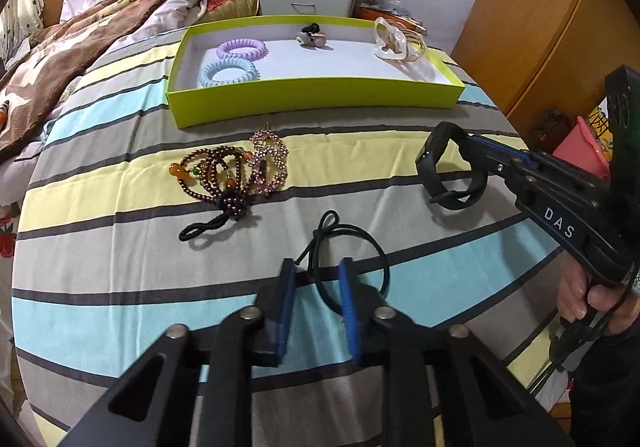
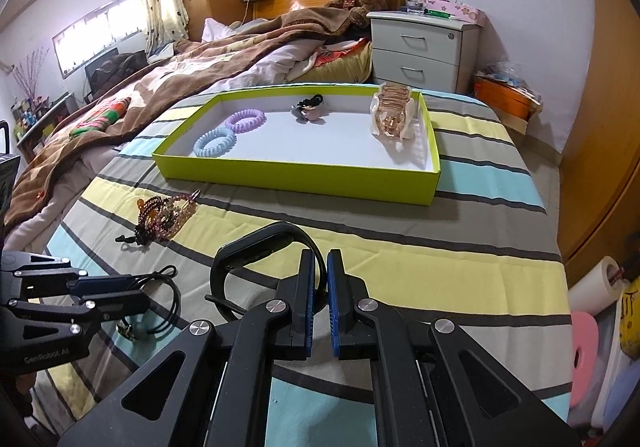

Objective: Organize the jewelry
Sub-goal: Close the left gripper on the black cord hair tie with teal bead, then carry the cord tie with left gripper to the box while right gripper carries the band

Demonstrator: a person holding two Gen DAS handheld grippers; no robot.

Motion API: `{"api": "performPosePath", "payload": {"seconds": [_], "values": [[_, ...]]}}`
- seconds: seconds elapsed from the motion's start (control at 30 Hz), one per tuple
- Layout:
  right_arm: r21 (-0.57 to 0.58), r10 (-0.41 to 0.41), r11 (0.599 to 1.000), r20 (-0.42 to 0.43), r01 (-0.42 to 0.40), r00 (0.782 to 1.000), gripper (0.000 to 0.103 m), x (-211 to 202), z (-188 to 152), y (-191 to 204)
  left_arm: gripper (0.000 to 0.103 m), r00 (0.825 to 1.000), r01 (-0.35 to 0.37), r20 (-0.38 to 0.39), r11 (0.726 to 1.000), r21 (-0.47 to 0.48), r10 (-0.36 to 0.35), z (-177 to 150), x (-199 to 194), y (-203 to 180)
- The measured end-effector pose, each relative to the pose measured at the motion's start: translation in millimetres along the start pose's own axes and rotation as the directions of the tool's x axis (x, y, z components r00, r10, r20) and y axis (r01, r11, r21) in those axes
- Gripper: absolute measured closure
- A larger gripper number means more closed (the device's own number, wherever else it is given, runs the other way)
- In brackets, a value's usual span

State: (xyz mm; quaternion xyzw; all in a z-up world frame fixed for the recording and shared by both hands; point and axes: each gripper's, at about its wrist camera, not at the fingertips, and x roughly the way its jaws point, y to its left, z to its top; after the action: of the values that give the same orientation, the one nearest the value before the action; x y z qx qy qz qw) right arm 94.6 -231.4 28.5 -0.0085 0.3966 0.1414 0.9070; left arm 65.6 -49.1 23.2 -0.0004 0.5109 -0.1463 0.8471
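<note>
Looking along the left gripper (image 1: 316,267), a black cord necklace (image 1: 348,247) is seen lying on the striped bedspread (image 1: 120,247), its loop passing between the two blue-padded fingers (image 1: 286,295); the jaws are drawn narrow around the cord, though whether the pads actually press on it cannot be told from this angle. Just beyond, a tangle of dark beaded bracelets (image 1: 218,175) is found touching a pink rhinestone piece (image 1: 270,159), with a black hair tie (image 1: 208,229) trailing from the pile. Farther back, a lime-green tray (image 1: 312,103) is set on the bedspread, and within it are placed a purple coil hair tie (image 1: 242,49), a blue coil hair tie (image 1: 228,73), a small dark clip (image 1: 310,35) and a clear hair claw (image 1: 396,41). To the right, a black wristband (image 1: 448,171) is held clear of the bedspread by the right gripper (image 1: 474,143), itself held by a hand (image 1: 588,295). In the right wrist view, the right gripper (image 2: 326,259) is seen clamped on the wristband (image 2: 256,247), whose band is pinched between the nearly closed pads. The left gripper (image 2: 140,291) is seen at the lower left over the cord necklace (image 2: 168,287), and the tray (image 2: 296,175) lies well beyond.
</note>
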Motion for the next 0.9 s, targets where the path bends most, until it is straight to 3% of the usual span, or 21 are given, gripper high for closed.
{"api": "performPosePath", "payload": {"seconds": [0.2, 0.9], "values": [[0.005, -0.005, 1.0, 0.006, 0.005, 1.0, 0.097, -3.1, -1.1, -0.9, 0.098, 1.0, -0.001, 0.012, 1.0, -0.005, 0.001, -0.3, -2.4, 1.6], [-0.005, -0.013, 1.0, 0.044, 0.014, 0.999, 0.097, -18.7, 5.7, 5.2, 0.1, 0.989, 0.023, 0.144, 0.999, -0.026, -0.02, 12.4, -39.8, 7.5]]}}
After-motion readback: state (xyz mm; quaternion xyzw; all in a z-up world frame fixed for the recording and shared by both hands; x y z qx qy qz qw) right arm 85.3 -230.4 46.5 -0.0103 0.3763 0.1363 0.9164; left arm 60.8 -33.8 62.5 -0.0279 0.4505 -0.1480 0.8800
